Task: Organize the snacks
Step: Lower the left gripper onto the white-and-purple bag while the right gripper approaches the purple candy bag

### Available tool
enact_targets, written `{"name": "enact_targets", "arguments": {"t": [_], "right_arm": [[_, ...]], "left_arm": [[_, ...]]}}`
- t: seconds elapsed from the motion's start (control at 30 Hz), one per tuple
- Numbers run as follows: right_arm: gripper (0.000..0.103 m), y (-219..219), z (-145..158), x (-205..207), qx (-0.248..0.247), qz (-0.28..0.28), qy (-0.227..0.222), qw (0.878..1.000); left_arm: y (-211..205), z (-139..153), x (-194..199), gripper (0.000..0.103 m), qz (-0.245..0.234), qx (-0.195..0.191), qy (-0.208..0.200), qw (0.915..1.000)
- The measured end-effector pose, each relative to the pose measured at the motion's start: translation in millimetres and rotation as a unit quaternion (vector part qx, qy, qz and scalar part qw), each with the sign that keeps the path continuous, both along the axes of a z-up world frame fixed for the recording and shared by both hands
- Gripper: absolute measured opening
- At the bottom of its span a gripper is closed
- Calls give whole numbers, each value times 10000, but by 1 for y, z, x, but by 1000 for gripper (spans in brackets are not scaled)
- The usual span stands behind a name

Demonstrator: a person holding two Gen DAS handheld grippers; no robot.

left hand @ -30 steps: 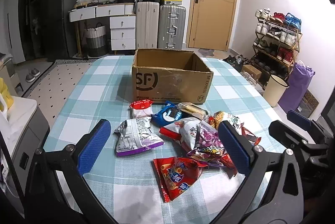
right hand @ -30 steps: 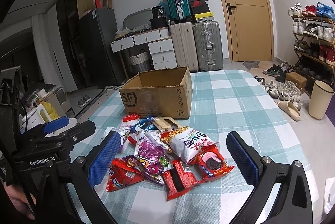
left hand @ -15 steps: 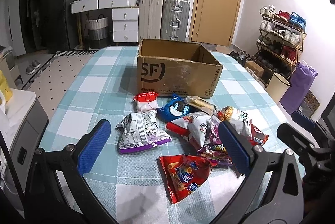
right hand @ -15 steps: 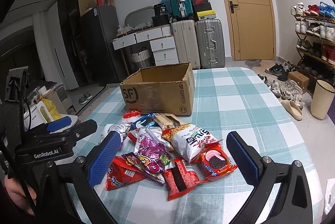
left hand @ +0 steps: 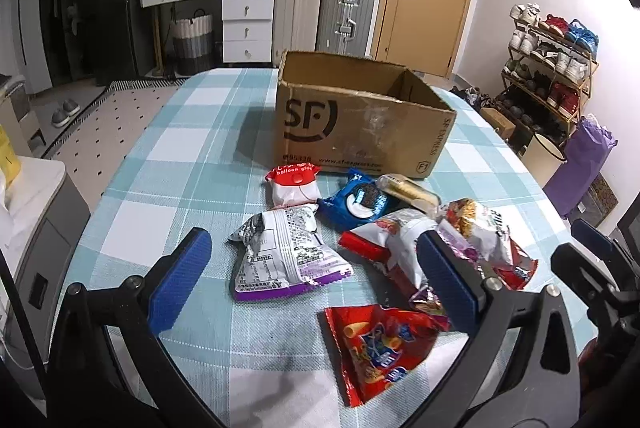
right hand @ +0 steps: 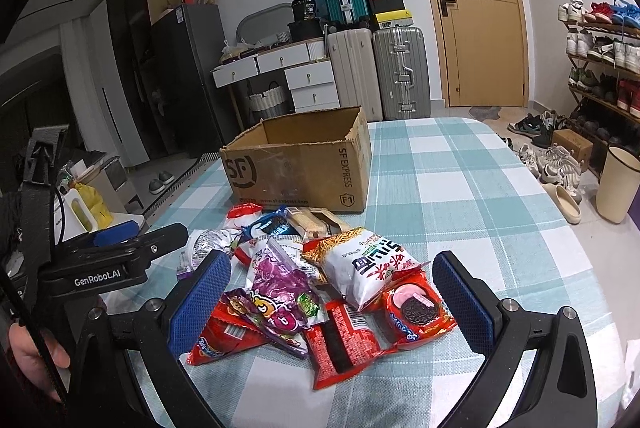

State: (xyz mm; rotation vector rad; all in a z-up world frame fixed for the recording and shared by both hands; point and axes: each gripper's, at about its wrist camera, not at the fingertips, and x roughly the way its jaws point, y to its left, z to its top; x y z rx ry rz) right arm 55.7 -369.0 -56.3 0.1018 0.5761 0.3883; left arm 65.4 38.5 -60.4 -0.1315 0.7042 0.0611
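Observation:
An open cardboard SF box (left hand: pixel 360 120) stands on the checked table, also in the right wrist view (right hand: pixel 300 164). Several snack packs lie in a pile in front of it: a silver-purple bag (left hand: pixel 280 256), a blue Oreo pack (left hand: pixel 360 198), a red bag (left hand: pixel 380 344), a purple bag (right hand: pixel 280 288), a noodle bag (right hand: pixel 364 264), a red Oreo pack (right hand: pixel 418 312). My left gripper (left hand: pixel 316 284) is open and empty above the silver-purple bag. My right gripper (right hand: pixel 330 302) is open and empty above the pile.
The table with the checked cloth (left hand: pixel 180 156) ends at the left above a grey cabinet (left hand: pixel 32 228). A shoe rack (left hand: pixel 552 68) and a bin (right hand: pixel 618 184) stand on the right. Suitcases (right hand: pixel 384 72) and drawers stand at the back wall.
Both grippers have moved forward and a little down toward the snack pile. The pile and the box look larger. Nothing was taken hold of.

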Motion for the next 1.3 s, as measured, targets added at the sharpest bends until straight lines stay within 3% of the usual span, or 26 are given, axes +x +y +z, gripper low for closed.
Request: {"name": "enact_targets", "arguments": {"t": [0.83,1.0,1.07,1.2,1.23,1.3], "right_arm": [[103,-5,-23,34,35,-50,197,9998],[103,-6,-26,41,25,-38,250,9997],[103,-6,-26,42,31,-37,245,9997],[103,-5,-26,41,52,-23,258,9997],[103,-4,-25,38,45,-19,254,9997],[103,-4,-25,37,40,-8,248,9997]], "left_arm": [[37,-58,72,102,61,-214,834,9963],[45,-72,86,91,88,-353,1025,9941],[50,-77,87,80,42,-471,1135,9924],[55,-88,94,70,-168,-816,1293,9881],[56,-89,95,60,-230,-827,1246,9885],[59,-92,98,60,-320,-878,1180,9886]]}}
